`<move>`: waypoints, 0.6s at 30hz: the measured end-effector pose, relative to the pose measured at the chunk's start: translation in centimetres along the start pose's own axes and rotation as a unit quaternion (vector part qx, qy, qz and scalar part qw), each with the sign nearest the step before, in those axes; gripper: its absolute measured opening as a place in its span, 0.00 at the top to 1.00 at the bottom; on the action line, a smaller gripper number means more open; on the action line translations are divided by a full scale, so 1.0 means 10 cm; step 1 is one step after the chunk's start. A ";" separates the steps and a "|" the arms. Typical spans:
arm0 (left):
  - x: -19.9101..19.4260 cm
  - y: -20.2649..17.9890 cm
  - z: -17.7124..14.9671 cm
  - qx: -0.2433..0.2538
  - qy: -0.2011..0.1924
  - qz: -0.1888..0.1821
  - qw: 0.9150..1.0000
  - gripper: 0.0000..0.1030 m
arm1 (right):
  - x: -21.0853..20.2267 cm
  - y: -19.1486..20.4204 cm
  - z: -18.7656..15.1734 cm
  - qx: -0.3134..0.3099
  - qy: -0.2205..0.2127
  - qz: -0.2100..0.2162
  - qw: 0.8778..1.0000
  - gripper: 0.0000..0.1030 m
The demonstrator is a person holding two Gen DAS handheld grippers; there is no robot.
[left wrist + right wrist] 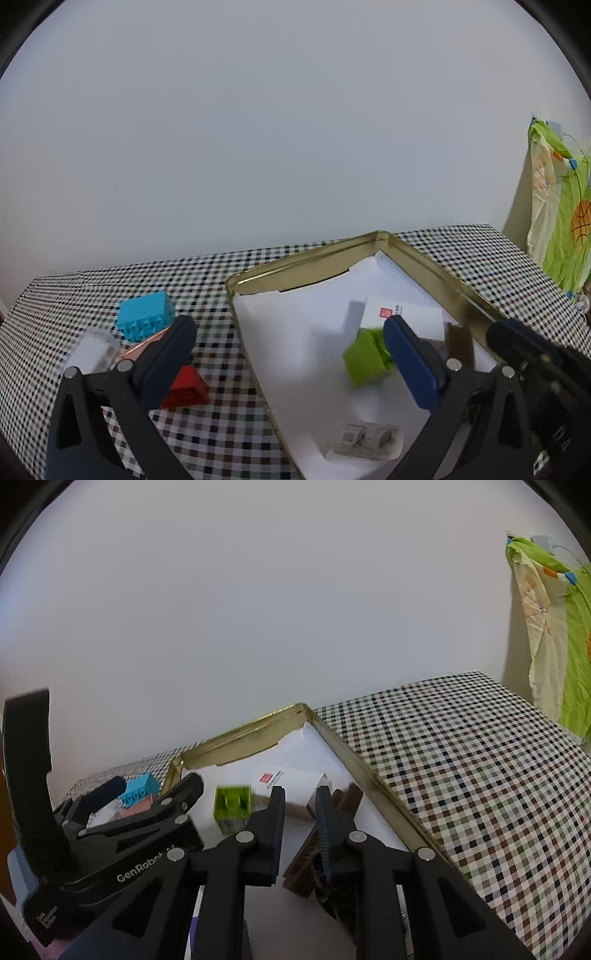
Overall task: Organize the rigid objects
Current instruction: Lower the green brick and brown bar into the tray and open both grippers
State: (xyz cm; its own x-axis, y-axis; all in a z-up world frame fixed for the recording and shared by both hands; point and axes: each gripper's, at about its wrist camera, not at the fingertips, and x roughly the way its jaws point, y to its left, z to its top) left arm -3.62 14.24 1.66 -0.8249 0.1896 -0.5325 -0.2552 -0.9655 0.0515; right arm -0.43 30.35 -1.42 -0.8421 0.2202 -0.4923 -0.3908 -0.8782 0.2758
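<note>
While a checked tablecloth [207, 280] covers the table, the left gripper [290, 343] stands spread wide, its matte black fingers straddling the near-left rim of a shallow gold-coloured metal tin [303, 264] lined with white paper. Outside the tin to the left lie a studded turquoise brick [146, 314], a clear plastic piece [94, 350] and a red wedge-shaped block [186, 387]. Inside the tin, a lime-green studded brick [233, 802] sits blurred beside the left gripper's right-hand finger, apparently free of both pads, next to a white card [291, 784] with a small red square. Farther right, the right gripper [300, 797] holds its ribbed jaws narrowly apart over the tin with nothing pinched between them; brown slab-like pieces [343, 799] lie beneath and beside its fingers. At the far right a green and cream printed plastic bag [554, 635] hangs against the plain wall.
</note>
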 end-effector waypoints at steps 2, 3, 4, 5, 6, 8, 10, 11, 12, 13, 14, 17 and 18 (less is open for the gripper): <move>-0.02 0.04 -0.01 -0.004 -0.002 0.003 1.000 0.01 | -0.04 -0.02 0.01 0.009 -0.011 0.000 1.000 0.59; -0.02 0.07 -0.01 -0.006 -0.003 0.003 1.000 0.01 | -0.07 -0.03 0.01 0.016 -0.021 -0.004 1.000 0.39; -0.03 0.09 -0.02 -0.008 -0.004 0.005 1.000 0.01 | -0.09 -0.04 0.02 0.021 -0.031 -0.008 0.999 0.32; -0.04 0.12 -0.03 -0.009 -0.006 0.008 1.000 0.01 | -0.15 -0.06 0.02 0.026 -0.048 -0.013 0.998 0.25; -0.06 0.15 -0.04 -0.010 -0.009 0.011 1.000 0.01 | -0.20 -0.07 0.02 0.030 -0.065 -0.017 0.997 0.24; -0.09 0.22 -0.09 -0.011 -0.015 0.020 1.000 0.01 | -0.28 -0.10 0.04 0.037 -0.087 -0.020 0.995 0.24; -0.12 0.28 -0.14 -0.012 -0.018 0.031 0.999 0.01 | -0.32 -0.13 0.04 0.043 -0.100 -0.027 0.994 0.24; -0.13 0.32 -0.16 -0.013 -0.020 0.035 0.999 0.01 | -0.33 -0.13 0.03 0.043 -0.107 -0.035 0.993 0.24; -0.15 0.36 -0.18 -0.015 -0.022 0.039 0.999 0.01 | -0.33 -0.13 0.04 0.042 -0.112 -0.041 0.992 0.24; -0.17 0.41 -0.20 -0.018 -0.026 0.043 0.999 0.01 | -0.35 -0.13 0.04 0.038 -0.120 -0.049 0.991 0.24; -0.19 0.45 -0.23 -0.020 -0.030 0.047 0.998 0.01 | -0.38 -0.11 0.03 0.032 -0.130 -0.061 0.989 0.24; -0.26 0.59 -0.29 -0.030 -0.039 0.060 0.997 0.01 | -0.43 -0.08 0.00 0.018 -0.151 -0.090 0.984 0.24; -0.27 0.62 -0.30 -0.033 -0.039 0.062 0.997 0.01 | -0.43 -0.05 -0.01 0.012 -0.159 -0.102 0.982 0.24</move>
State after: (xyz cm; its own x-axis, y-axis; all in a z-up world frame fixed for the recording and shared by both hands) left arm -1.43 7.17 0.89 -0.8853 0.0798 -0.4580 -0.1178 -0.9915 0.0548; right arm 3.44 29.77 0.49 -0.8170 0.5158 -0.2578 -0.5694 -0.7924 0.2189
